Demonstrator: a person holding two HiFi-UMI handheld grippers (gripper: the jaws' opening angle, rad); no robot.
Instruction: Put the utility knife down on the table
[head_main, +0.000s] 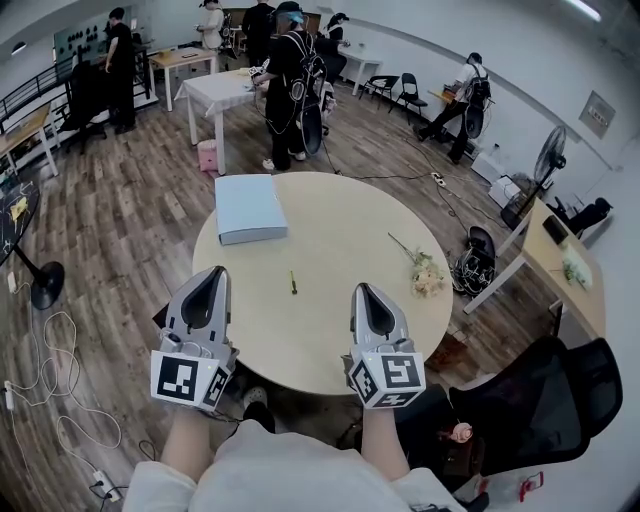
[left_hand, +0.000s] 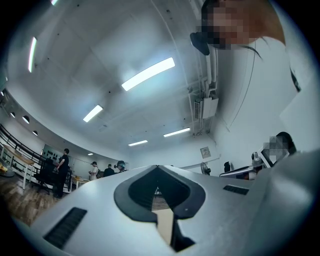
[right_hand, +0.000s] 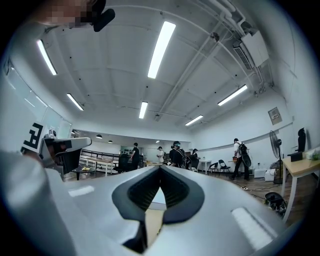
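Already, the slim yellow-green utility knife (head_main: 293, 282) lies flat on the round pale wooden worktop (head_main: 340, 215), and neither tool holds it. It sits ahead of and between the left hand-held gripper (head_main: 211, 274) and the right hand-held gripper (head_main: 363, 291), roughly midway. Its long axis points away from the person. Both tools hover over the near edge, their jaws closed together on nothing.

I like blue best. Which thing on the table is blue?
The big flat box on the far left side. The thin utility knife is yellow-green, and the flowers are pale.
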